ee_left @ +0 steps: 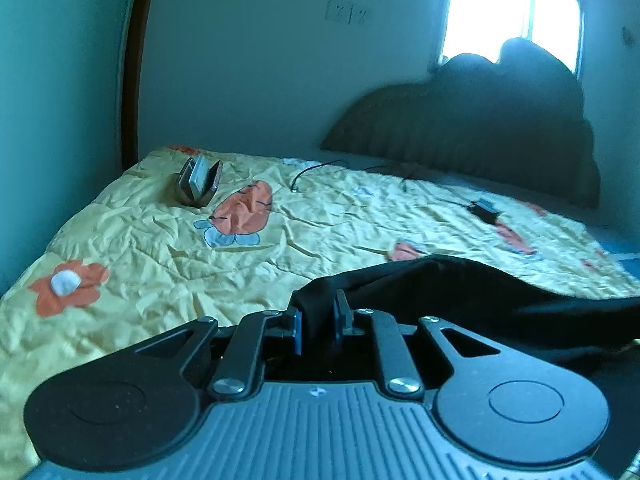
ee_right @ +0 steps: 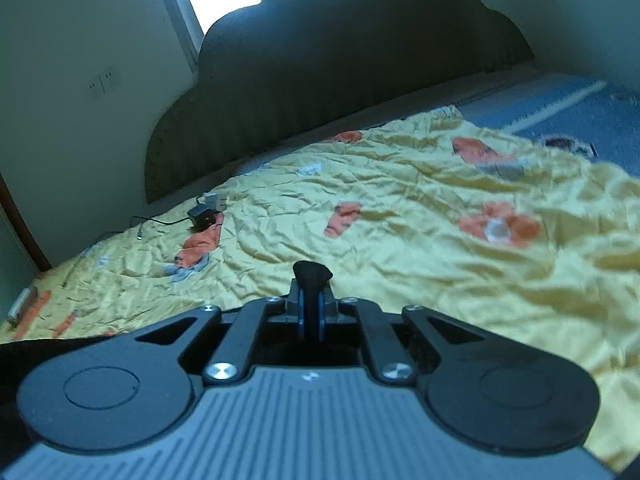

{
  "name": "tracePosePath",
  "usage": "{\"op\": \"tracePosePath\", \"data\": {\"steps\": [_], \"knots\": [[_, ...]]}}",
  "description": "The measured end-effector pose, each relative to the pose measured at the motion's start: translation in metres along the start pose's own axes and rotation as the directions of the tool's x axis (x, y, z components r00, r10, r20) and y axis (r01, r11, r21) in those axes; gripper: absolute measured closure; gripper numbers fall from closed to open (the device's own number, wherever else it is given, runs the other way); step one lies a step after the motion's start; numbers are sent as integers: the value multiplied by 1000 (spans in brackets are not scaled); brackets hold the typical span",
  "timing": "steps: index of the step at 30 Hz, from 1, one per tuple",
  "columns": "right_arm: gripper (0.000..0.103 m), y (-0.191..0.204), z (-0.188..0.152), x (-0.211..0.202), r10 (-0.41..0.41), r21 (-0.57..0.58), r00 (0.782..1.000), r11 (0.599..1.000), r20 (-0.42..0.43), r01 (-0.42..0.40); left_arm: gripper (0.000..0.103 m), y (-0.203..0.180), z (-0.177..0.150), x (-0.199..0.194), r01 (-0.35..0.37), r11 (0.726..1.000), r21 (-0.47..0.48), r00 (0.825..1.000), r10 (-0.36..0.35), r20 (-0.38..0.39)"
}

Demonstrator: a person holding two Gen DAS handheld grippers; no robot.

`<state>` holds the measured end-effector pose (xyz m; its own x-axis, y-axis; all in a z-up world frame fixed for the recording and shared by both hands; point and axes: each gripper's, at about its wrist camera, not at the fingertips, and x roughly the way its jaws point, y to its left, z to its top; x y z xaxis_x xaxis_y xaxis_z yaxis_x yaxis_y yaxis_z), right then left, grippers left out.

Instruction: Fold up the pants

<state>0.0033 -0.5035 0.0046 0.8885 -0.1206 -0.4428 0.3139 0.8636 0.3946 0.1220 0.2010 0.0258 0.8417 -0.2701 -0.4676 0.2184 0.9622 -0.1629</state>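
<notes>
The black pants hang between my two grippers above a bed. In the left wrist view my left gripper is shut on a bunched edge of the pants, and the cloth trails off to the right. In the right wrist view my right gripper is shut on another edge of the pants, with a small fold sticking out past the fingertips. More black cloth shows at the lower left of that view. The rest of the pants is hidden under the grippers.
A yellow flowered bedspread covers the bed. On it lie a phone in an open case, a black charger and cables. A dark padded headboard stands at the far end under a bright window.
</notes>
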Motion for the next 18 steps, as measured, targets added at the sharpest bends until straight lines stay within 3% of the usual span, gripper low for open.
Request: {"op": "tracePosePath", "data": {"steps": [9, 14, 18], "knots": [[95, -33, -49, -40, 29, 61, 999, 998, -35, -27, 90, -5, -49, -58, 50, 999, 15, 998, -49, -37], [95, -51, -74, -47, -5, 42, 994, 999, -112, 9, 90, -3, -72, -74, 57, 997, 53, 995, -52, -88], [95, -53, -82, -51, -84, -21, 980, 996, -181, 82, 90, -4, -81, -83, 62, 994, 87, 993, -53, -102]]}}
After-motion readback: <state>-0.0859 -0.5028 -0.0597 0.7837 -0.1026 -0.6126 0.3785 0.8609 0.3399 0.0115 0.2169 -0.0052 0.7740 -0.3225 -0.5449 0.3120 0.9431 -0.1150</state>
